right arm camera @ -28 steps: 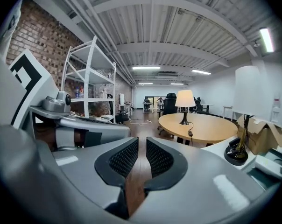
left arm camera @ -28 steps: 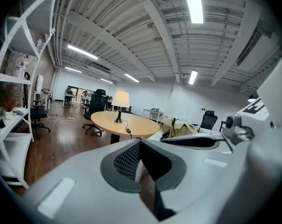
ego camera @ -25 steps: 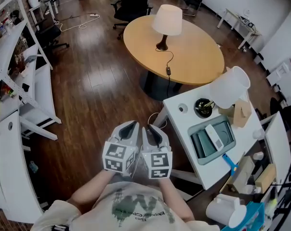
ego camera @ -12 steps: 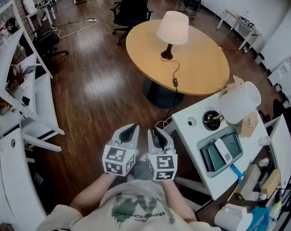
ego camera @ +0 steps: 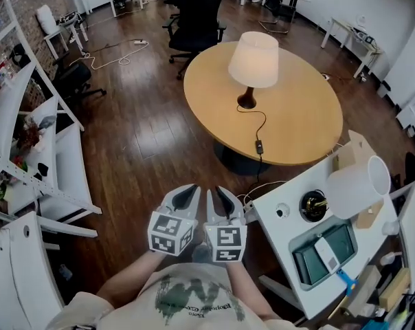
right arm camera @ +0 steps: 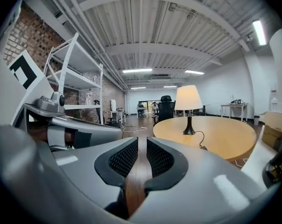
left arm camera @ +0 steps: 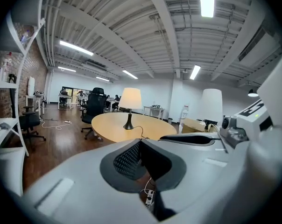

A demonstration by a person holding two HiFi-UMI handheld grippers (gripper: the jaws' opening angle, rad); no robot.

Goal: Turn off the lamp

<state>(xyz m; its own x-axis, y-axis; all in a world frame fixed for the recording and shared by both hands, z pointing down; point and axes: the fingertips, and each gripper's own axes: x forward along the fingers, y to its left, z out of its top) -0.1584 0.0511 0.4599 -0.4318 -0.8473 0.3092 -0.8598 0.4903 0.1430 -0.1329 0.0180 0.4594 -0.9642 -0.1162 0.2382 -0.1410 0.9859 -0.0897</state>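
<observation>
The lamp, with a cream shade lit from within and a dark base, stands on the round wooden table. Its black cord runs toward me to an inline switch near the table's edge. The lamp also shows far ahead in the left gripper view, and the lamp stands ahead to the right in the right gripper view. My left gripper and right gripper are held side by side close to my body, well short of the table. The left gripper is shut and empty. The right gripper has a narrow slit between its jaws, with nothing in it.
A white desk at my right carries a white cylinder shade, a cup of pens and a grey tray. White shelving lines the left. A black office chair stands behind the table. Dark wooden floor lies between me and the table.
Both grippers have moved forward together toward the round table. The lamp and the table's edge now sit nearer and lower in the head view. The jaws look unchanged.
</observation>
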